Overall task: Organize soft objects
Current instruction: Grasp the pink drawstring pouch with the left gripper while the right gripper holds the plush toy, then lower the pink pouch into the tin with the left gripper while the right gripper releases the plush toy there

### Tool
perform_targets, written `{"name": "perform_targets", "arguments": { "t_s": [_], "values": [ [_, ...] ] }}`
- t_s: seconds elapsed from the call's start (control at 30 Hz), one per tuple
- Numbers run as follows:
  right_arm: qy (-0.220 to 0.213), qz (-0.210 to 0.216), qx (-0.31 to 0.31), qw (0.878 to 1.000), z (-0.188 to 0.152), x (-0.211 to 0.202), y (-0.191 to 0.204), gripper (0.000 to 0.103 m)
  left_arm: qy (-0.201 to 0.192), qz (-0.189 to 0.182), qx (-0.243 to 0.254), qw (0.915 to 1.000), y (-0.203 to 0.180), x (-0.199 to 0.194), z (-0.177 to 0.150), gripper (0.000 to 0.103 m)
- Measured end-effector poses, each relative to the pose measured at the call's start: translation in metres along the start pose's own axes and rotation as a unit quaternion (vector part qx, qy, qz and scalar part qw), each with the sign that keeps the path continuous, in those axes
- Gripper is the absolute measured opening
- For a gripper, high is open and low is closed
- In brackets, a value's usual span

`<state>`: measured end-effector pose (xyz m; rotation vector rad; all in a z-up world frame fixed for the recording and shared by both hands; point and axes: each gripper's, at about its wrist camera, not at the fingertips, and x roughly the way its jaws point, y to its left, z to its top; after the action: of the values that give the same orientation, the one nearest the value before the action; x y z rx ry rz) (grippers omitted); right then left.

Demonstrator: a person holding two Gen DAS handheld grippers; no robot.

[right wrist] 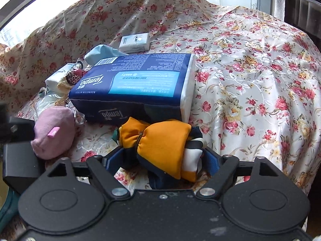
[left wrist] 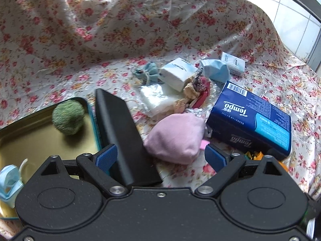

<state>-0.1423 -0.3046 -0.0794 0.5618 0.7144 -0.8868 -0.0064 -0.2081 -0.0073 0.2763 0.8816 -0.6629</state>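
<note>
- Left hand-held gripper (left wrist: 160, 156): fingers spread, grasping nothing; pink pouch (left wrist: 176, 138) lies between them on the floral cloth (left wrist: 120, 30).
- Right hand-held gripper (right wrist: 162, 160): clenched around the orange bow (right wrist: 160, 140), just before the Tempo tissue pack (right wrist: 136, 88).
- Green pom-pom (left wrist: 68, 117) sits inside the tin (left wrist: 30, 140).

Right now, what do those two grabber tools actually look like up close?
Both look alike: the left gripper and right gripper have matte black bodies with two round raised discs, silver screws, angled black linkage arms and blue-padded jaws. No cables or sleeves show.
</note>
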Motion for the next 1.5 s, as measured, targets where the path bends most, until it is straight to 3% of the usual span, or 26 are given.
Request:
{"name": "perform_targets", "arguments": {
  "t_s": [0.53, 0.87, 0.97, 1.03, 1.2, 1.5],
  "values": [
    [0.000, 0.008, -0.002, 1.000, 0.002, 0.005, -0.001, 0.085, 0.078, -0.006, 0.004, 0.9969, -0.020, 0.071, 0.019, 0.093],
    [0.003, 0.008, -0.010, 1.000, 0.002, 0.006, 0.000, 0.088, 0.085, -0.006, 0.017, 0.9962, -0.030, 0.081, 0.021, 0.095],
    [0.003, 0.009, -0.010, 1.000, 0.002, 0.006, 0.000, 0.088, 0.085, -0.014, 0.016, 0.9961, -0.030, 0.079, 0.021, 0.088],
    [0.003, 0.008, -0.009, 1.000, 0.002, 0.006, 0.000, 0.088, 0.085, -0.011, 0.019, 0.9962, -0.031, 0.078, 0.020, 0.076],
    [0.003, 0.009, -0.010, 1.000, 0.002, 0.006, -0.001, 0.088, 0.081, -0.018, 0.023, 0.9963, -0.029, 0.069, 0.016, 0.064],
    [0.003, 0.012, -0.010, 1.000, 0.002, 0.007, -0.001, 0.088, 0.072, -0.034, -0.001, 0.9968, -0.024, 0.045, 0.007, 0.060]
  ]
}}
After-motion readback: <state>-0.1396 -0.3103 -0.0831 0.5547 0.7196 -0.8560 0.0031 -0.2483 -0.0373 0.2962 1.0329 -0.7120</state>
